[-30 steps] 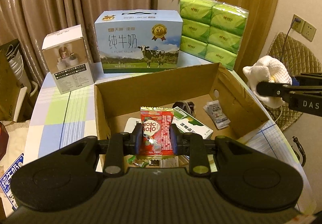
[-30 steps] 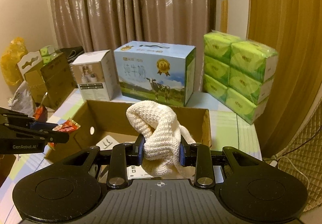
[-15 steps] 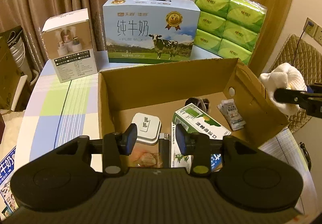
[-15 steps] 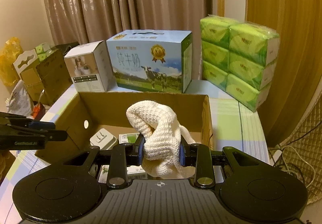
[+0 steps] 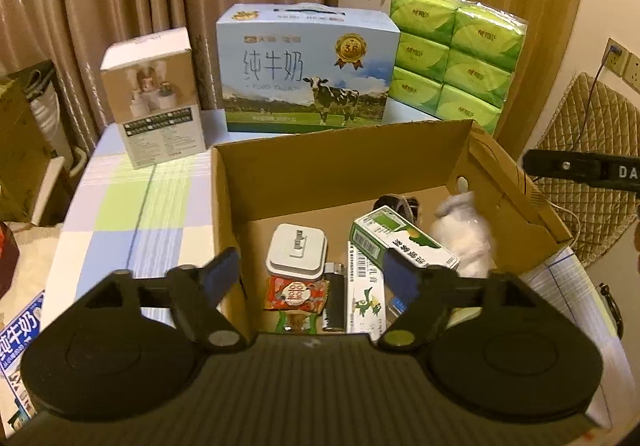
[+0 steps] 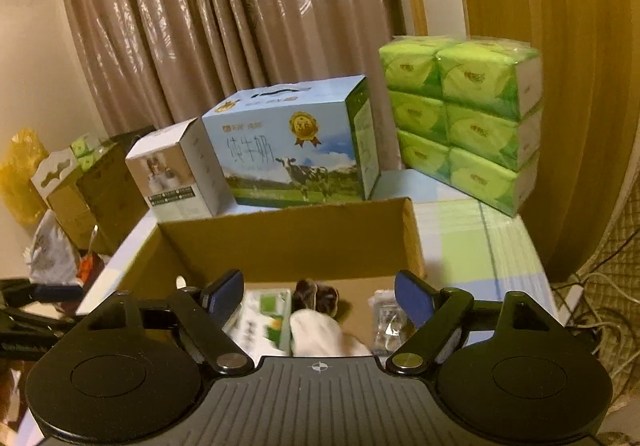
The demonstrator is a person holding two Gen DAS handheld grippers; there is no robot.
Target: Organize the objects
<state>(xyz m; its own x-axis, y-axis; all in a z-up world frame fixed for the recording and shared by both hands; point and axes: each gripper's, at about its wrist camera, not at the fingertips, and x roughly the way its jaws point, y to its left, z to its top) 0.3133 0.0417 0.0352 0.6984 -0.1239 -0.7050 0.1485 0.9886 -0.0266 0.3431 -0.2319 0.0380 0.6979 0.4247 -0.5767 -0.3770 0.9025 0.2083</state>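
Observation:
An open cardboard box (image 5: 344,169) stands on the table. In it lie a red snack packet (image 5: 295,294), a white plug adapter (image 5: 296,250), a black lighter (image 5: 333,296), a green-and-white carton (image 5: 404,242), a dark strap (image 5: 398,202) and a white knitted cloth (image 5: 464,234). My left gripper (image 5: 312,274) is open and empty over the box's near edge. My right gripper (image 6: 319,296) is open and empty above the box (image 6: 288,238); the white cloth (image 6: 320,334) lies just below it, blurred.
Behind the box stand a blue milk carton case (image 5: 308,69), a small white product box (image 5: 154,97) and a stack of green tissue packs (image 5: 456,53). The checked tablecloth (image 5: 132,205) shows at left. Curtains hang behind. A quilted chair (image 5: 588,149) is at right.
The left gripper opened and the red snack packet now lies in the box. The right gripper opened and the white cloth dropped into the box.

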